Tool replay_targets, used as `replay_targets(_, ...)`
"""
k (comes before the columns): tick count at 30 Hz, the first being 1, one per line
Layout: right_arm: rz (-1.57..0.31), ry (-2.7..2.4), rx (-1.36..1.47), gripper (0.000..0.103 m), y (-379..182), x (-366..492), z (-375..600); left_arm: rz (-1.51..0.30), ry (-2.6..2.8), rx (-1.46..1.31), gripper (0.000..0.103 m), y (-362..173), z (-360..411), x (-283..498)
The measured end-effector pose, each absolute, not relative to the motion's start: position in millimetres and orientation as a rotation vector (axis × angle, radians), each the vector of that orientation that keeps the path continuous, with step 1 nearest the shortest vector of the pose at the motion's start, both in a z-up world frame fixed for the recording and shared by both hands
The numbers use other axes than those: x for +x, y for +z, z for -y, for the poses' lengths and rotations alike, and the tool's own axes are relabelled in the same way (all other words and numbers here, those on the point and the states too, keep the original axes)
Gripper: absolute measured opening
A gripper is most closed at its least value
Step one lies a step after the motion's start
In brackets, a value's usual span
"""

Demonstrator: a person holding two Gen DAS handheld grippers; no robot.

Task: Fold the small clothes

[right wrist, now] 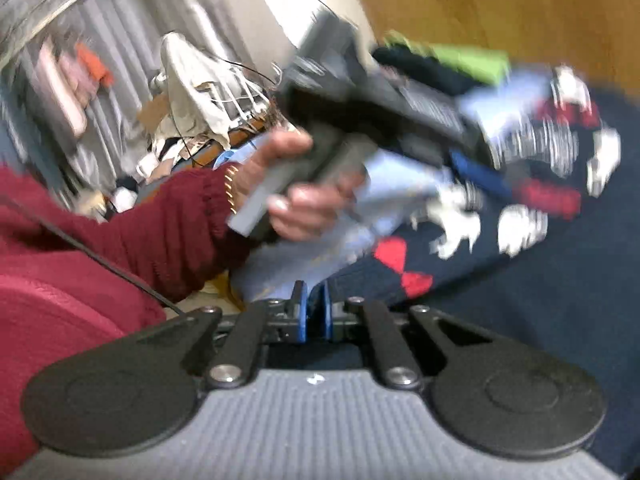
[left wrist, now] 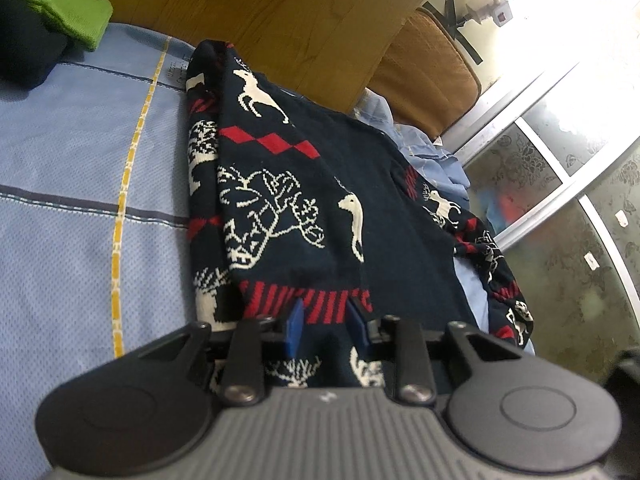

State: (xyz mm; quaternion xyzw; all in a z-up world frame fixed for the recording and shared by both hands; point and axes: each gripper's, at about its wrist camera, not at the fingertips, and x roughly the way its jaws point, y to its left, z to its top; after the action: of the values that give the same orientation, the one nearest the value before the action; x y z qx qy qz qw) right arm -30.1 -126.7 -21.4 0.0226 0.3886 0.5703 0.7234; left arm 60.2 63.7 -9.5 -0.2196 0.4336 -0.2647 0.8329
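A navy sweater with white reindeer and red diamonds lies partly folded on a blue checked bedsheet. My left gripper is at its near edge, and the blue pads pinch the red-striped hem. In the blurred right wrist view the sweater fills the right side. A hand in a maroon sleeve holds the left gripper there, one blue finger down on the cloth. My right gripper is shut beside the sweater's near left edge. I cannot tell whether cloth is caught between its pads.
A folded green garment and a dark one sit at the sheet's far left corner. A light blue shirt lies crumpled beyond the sweater, by a brown cushion and wooden board. Patterned glass panels stand right.
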Motion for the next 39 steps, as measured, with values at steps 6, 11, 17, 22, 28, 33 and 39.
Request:
replay_targets(6,-0.860,1.197,0.134,0.017,-27.3,-23.6,145.0,-0.915,-0.563,-0.455,0.025,-9.5,-62.0,60.2)
replay_targets(11,-0.784,1.278,0.111,0.018,-4.5,-27.1,123.5,-0.914,-0.559,-0.462,0.025,-10.3,-61.7,59.8)
replay_targets(17,-0.766,1.278,-0.192,0.053,-29.8,-49.6,86.5,-0.919,-0.557,-0.451,0.026,-9.6,-61.0,60.6)
replay_targets(22,-0.811,1.253,-0.131,0.007,-33.1,-36.4,84.5,-0.917,-0.563,-0.468,0.025,-11.2,-63.4,60.9)
replay_targets(28,-0.934,1.296,0.067,0.010,-56.8,-24.6,88.7,-0.919,-0.565,-0.464,0.025,-10.5,-63.6,60.2)
replay_targets(33,-0.918,1.272,0.234,0.018,-40.7,-18.4,131.1,-0.903,-0.539,-0.444,0.032,3.3,-62.9,57.2)
replay_targets(39,-0.606,0.805,0.391,0.029,-1.1,-11.8,253.9,-0.828,-0.568,-0.404,0.035,27.7,-52.4,60.4)
